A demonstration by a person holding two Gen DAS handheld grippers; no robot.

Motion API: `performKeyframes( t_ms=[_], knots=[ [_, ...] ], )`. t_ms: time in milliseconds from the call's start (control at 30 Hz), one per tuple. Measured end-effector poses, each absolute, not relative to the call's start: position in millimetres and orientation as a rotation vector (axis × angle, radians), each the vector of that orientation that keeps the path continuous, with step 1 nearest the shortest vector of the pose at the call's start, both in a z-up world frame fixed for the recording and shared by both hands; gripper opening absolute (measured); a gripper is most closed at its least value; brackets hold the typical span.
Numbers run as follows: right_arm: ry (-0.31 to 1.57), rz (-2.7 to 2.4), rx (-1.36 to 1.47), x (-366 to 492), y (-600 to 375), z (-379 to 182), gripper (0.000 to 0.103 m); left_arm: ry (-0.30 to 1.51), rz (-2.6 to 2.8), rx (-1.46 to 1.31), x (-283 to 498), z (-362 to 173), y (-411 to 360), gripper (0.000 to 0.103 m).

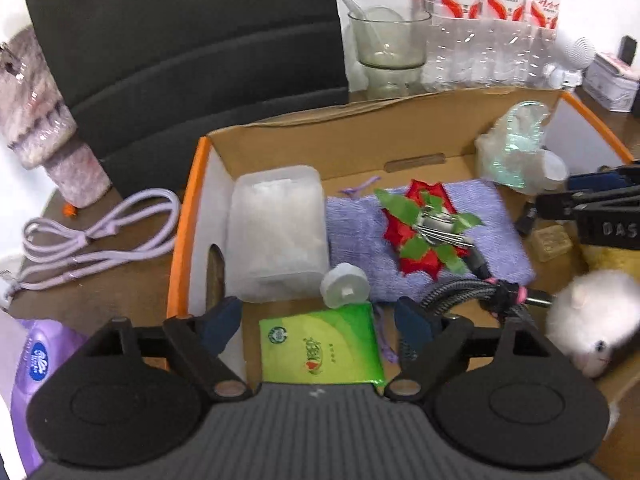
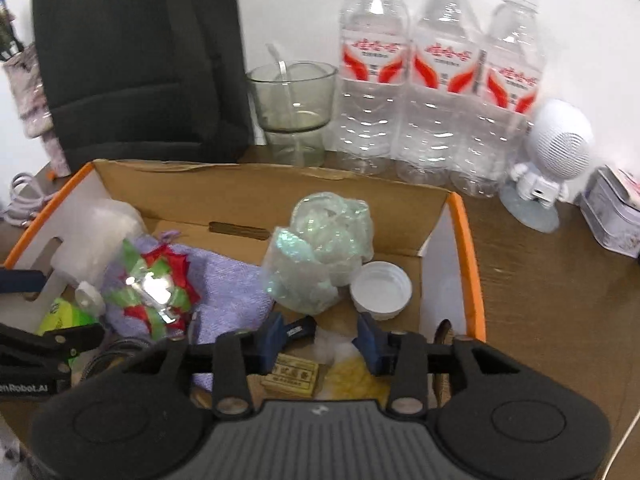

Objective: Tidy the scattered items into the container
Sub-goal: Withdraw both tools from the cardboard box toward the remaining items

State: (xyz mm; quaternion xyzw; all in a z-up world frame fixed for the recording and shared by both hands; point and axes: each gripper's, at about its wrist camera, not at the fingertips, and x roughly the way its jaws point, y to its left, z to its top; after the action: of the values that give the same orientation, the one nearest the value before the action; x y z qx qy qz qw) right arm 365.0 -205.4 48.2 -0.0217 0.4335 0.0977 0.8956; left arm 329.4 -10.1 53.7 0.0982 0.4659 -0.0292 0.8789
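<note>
The cardboard box [image 1: 192, 216] with an orange rim holds a clear plastic case [image 1: 276, 232], a purple towel [image 1: 500, 216], a red-and-green bow [image 1: 428, 228], a white cap [image 1: 344, 284], a braided cable [image 1: 460, 296], a crumpled plastic bag [image 2: 320, 252] and a white lid [image 2: 380, 288]. My left gripper [image 1: 320, 320] is open above a green tissue pack [image 1: 320, 348] lying on the box floor, its pads clear of the pack. My right gripper [image 2: 324, 336] is open over a white plush toy [image 1: 592, 312] and a tan block [image 2: 292, 376] at the box's right end.
A purple cable [image 1: 100, 236] lies on the table left of the box, near a purple tissue pack [image 1: 32, 360]. Behind the box stand a black backpack [image 1: 180, 40], a glass cup [image 2: 292, 108], three water bottles [image 2: 440, 80], a white speaker figure [image 2: 556, 152] and a tin [image 2: 612, 216].
</note>
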Motion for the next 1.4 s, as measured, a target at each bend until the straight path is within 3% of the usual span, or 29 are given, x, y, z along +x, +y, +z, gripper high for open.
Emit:
performKeyframes(
  t_ms=[33,100,133,367,433,533,600,933,1400],
  knots=[
    [0.898,0.199,-0.037,364.0,-207.1,52.9,0.046,0.96,-0.059,0.188,327.4,60.1,-7.2,0.087],
    [0.867,0.161,-0.024,358.3,-211.3,68.7,0.071,0.935,-0.056,0.146,322.3,76.6,-0.9,0.091],
    [0.845,0.151,-0.012,353.0,-213.2,79.3,0.076,0.923,-0.044,0.125,319.6,85.2,1.3,0.092],
    [0.798,0.128,0.114,305.0,-227.7,134.3,0.086,0.848,0.032,0.077,282.6,128.6,5.9,0.102],
    [0.728,0.127,0.124,278.6,-231.7,138.5,0.086,0.725,0.06,0.088,250.2,135.3,5.4,0.103],
    [0.313,0.176,0.06,202.7,-235.1,126.9,0.087,0.361,0.017,0.064,172.8,126.9,9.2,0.103],
    [0.188,0.165,-0.002,167.2,-228.2,106.2,0.09,0.269,-0.014,0.073,139.9,113.2,7.2,0.103],
    [0.355,0.154,0.074,78.5,-211.0,67.5,0.09,0.221,0.053,0.033,32.7,88.6,10.7,0.103],
    [0.385,0.156,0.096,-107.3,-219.9,29.2,0.09,0.366,0.117,0.037,-122.7,35.2,12.4,0.103]
  ],
)
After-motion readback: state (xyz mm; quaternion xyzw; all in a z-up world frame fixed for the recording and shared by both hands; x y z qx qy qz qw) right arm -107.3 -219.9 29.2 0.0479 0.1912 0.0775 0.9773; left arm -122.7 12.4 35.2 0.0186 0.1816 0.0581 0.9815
